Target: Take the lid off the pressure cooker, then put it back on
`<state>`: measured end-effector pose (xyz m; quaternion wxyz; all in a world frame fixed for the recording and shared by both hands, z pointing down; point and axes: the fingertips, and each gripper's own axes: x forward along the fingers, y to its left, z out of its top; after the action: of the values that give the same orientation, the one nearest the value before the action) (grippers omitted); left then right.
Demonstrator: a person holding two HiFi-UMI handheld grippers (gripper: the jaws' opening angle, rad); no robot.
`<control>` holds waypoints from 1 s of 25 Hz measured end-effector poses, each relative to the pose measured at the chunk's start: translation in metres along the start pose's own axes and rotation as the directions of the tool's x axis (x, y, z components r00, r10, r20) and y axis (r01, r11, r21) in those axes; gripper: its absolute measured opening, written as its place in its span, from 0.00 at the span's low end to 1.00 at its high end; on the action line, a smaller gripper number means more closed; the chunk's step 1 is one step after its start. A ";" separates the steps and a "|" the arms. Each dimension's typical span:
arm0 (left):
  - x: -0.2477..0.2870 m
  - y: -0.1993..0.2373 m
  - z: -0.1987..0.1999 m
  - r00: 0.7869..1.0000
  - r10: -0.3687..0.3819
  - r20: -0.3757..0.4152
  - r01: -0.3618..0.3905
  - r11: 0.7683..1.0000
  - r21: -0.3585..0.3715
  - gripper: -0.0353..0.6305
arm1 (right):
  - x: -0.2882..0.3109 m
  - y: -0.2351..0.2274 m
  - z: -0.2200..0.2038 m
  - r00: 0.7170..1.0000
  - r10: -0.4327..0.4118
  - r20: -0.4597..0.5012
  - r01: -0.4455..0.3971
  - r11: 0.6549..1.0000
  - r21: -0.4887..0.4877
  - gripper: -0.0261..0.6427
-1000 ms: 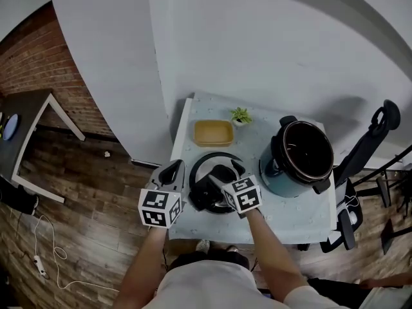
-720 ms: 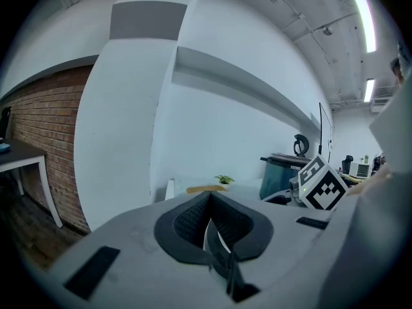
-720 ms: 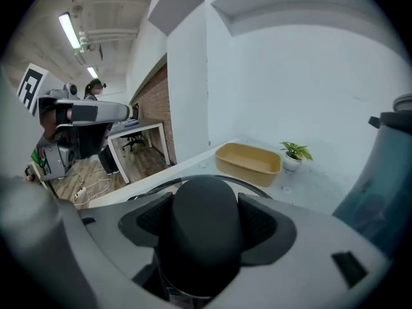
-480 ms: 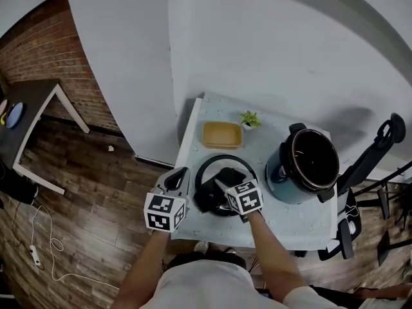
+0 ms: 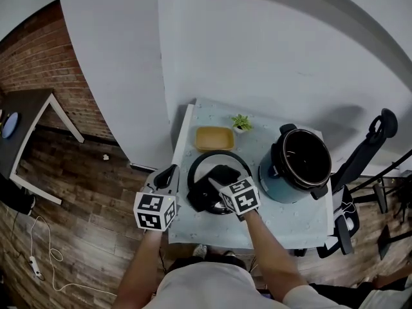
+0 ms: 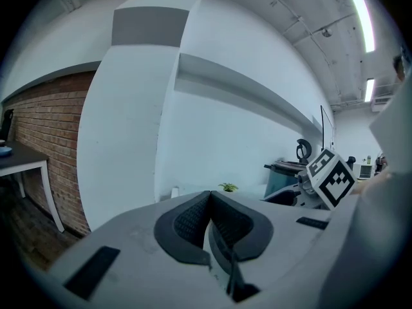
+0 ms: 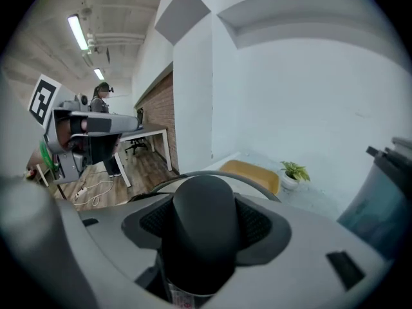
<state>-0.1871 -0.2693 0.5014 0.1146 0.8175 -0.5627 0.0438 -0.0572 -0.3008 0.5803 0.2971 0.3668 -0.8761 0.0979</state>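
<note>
Gripping the lid's handle point(image 7: 199, 217), our right gripper point(image 7: 205, 221) has its jaws closed around that dark knob. The lid point(image 5: 196, 198) sits under the jaws, low over the table point(image 5: 283, 217). We cannot tell whether it rests there or hangs just above. To this gripper's right stands the pressure cooker point(image 5: 299, 163), its pot uncovered and well apart from the lid. Beyond the jaws lie a yellow tray point(image 5: 214, 138) and a small plant point(image 5: 241, 122). Our left gripper point(image 6: 209, 221) has its pads pressed together on nothing. It sits left of the right one, beside the table's left edge.
</note>
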 end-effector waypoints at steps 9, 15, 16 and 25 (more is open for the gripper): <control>-0.008 0.009 0.078 0.991 0.022 0.130 -0.029 0.998 0.052 0.07 | -0.063 -0.016 0.091 0.988 -0.078 0.131 0.085 0.995 -0.045 0.45; 0.008 -0.025 0.112 0.983 -0.066 0.171 0.052 0.995 0.087 0.07 | -0.116 -0.050 0.133 0.963 -0.172 0.206 0.174 0.985 0.010 0.45; 0.012 -0.033 0.115 0.981 -0.086 0.174 0.071 0.993 0.091 0.07 | -0.126 -0.057 0.136 0.959 -0.191 0.211 0.190 0.981 0.023 0.45; 0.060 -0.109 0.129 0.952 -0.258 0.164 0.239 0.963 0.123 0.07 | -0.206 -0.136 0.130 0.899 -0.388 0.205 0.367 0.921 0.132 0.45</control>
<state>-0.0715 -0.3172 0.3737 0.0264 0.8873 -0.4602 -0.0156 0.0943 -0.3280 0.3477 0.1914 0.5514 -0.8112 0.0352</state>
